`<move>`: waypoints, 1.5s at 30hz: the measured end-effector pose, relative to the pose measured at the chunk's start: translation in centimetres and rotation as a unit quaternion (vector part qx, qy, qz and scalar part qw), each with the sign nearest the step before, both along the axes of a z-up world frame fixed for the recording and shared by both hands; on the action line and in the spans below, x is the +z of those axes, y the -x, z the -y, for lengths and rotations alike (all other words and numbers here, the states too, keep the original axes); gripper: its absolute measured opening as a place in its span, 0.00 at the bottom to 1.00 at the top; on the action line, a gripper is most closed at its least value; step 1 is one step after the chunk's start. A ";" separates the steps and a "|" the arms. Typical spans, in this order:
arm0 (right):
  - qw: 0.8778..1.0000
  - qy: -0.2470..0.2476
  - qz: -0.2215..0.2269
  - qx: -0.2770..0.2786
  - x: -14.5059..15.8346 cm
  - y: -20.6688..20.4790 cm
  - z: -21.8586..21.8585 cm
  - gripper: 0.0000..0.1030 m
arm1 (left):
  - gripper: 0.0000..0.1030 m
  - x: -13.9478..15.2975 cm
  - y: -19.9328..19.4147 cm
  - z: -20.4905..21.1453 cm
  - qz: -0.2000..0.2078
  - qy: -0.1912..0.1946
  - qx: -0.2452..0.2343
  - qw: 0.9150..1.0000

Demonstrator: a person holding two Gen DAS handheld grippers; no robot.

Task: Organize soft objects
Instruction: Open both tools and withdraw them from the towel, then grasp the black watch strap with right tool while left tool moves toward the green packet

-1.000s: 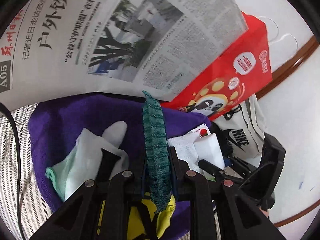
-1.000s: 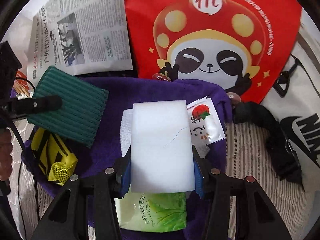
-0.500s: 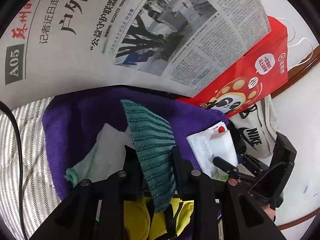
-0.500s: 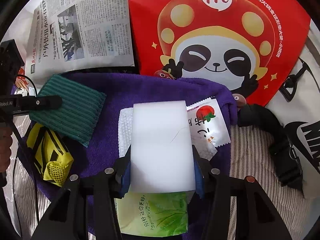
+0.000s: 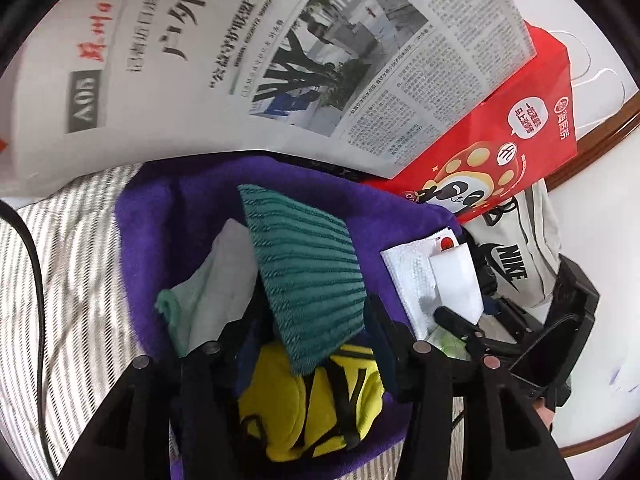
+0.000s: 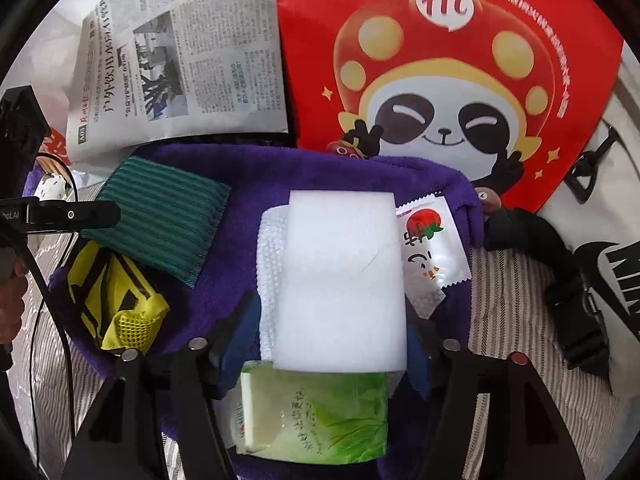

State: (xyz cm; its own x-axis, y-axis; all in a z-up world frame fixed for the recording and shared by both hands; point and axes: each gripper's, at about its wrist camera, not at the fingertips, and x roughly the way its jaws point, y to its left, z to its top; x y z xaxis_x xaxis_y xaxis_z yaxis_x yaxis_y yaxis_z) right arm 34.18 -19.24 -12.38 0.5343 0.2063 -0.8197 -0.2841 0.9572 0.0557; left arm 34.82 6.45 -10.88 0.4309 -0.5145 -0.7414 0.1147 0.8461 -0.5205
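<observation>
The left gripper (image 5: 316, 316) points down over a purple terry towel (image 5: 168, 216) spread on a striped sheet (image 5: 76, 240). Its jaws are opening, with a ribbed dark-green knitted cloth (image 5: 308, 276) lying between them; the cloth rests flat across the towel and over a yellow mesh pouch with black straps (image 5: 316, 404), and the fingers stand just clear of its edges. A pale mint sock (image 5: 208, 296) lies on the towel just left of the green cloth, partly under it.

The right gripper (image 6: 332, 328) is also tilted down at the towel, and its jaws are opening around a white rectangular foam sponge (image 6: 344, 280). The sponge sits between the fingers, and a narrow gap shows at each side, so the pads no longer press it. It lies on top of a white waffle-weave cloth (image 6: 270, 264), with a small white sachet printed with a red tomato (image 6: 432, 248) just to its right and a light-green soft tissue pack (image 6: 316, 416) at its near end.

Beyond the towel lie a folded newspaper (image 6: 180, 60) and a red paper bag with a panda print (image 6: 448, 72). A cream fabric bag with a black logo (image 5: 516, 260) lies to the right, with a black strap and buckle (image 6: 560, 280) on the sheet beside it.
</observation>
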 end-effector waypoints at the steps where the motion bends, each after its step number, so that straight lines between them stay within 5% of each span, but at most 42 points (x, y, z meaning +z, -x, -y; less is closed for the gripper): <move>1: 1.000 0.004 0.005 0.001 0.2 0.3 -0.1 0.67 | 0.46 0.2 0.4 -0.1 0.002 -0.011 0.002 1.000; 9: 0.999 0.008 0.031 -0.010 2.5 2.4 -0.4 0.71 | 0.47 2.0 4.5 -0.6 0.030 -0.088 0.022 0.995; 16: 0.999 -0.002 0.044 -0.022 4.7 5.7 -0.2 0.71 | 0.65 4.5 10.0 0.6 0.077 -0.157 0.016 0.985; 26: 0.999 -0.010 0.050 -0.007 5.7 14.7 -0.2 0.73 | 0.67 3.4 16.0 2.0 0.075 -0.146 -0.020 0.986; 36: 0.998 0.010 0.004 0.061 -0.2 22.0 -0.5 0.73 | 0.67 2.0 19.1 1.3 0.057 -0.109 -0.010 0.992; 45: 0.996 0.020 -0.011 0.081 -2.9 22.5 -1.7 0.73 | 0.67 1.0 19.9 1.4 0.044 -0.110 -0.008 0.993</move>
